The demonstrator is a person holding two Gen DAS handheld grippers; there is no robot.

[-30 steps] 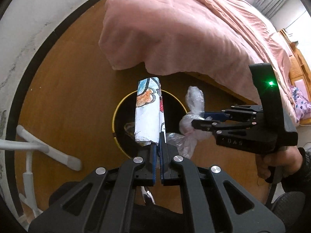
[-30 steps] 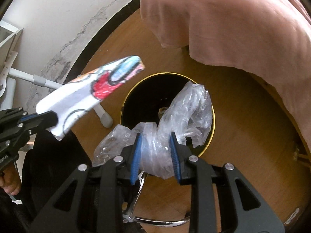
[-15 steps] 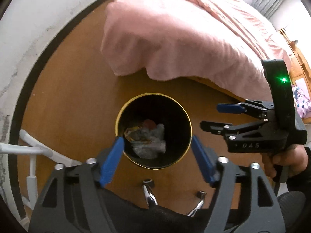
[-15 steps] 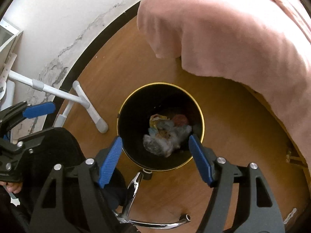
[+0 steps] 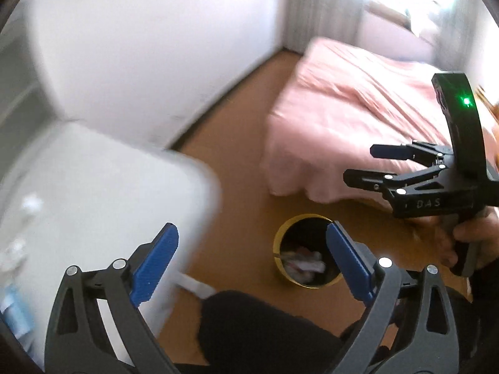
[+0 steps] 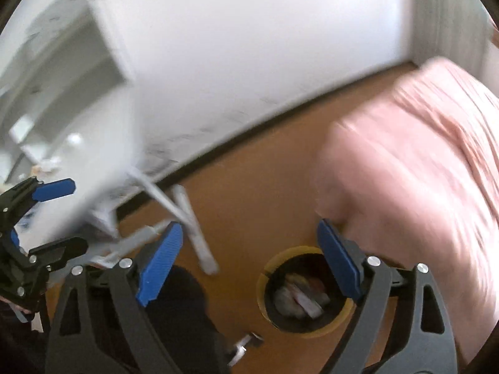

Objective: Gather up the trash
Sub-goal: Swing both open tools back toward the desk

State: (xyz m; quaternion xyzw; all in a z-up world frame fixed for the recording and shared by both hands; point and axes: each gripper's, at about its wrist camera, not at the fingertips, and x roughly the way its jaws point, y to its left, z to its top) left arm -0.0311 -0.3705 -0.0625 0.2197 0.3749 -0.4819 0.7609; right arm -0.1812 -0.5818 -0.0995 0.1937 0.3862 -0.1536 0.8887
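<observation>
While both views are smeared by motion blur, the main things can still be made out. On the wooden floor (image 5: 246,187) stands a round black bin (image 5: 307,260) with a yellow rim, and crumpled trash (image 5: 304,261) lies inside it: pale wrappers and a bit of red, too blurred to tell apart. The bin sits just beside the corner of a bed covered by a pink blanket (image 5: 358,118).

Seen in its own view, the left gripper (image 5: 252,261) has its 2 blue pads far apart, the jaws opening with nothing between them; only the floor and the bin show in the gap. Across from it, the right gripper (image 5: 358,163) is held by a hand (image 5: 467,240), a green light glowing on its housing. Its jaws are opening as well, wide and empty, and the bin (image 6: 304,296) appears below its right pad.

At the left, a white surface (image 5: 93,193) carries some small blurred items, with white legs (image 6: 190,221) beneath it on the floor.
</observation>
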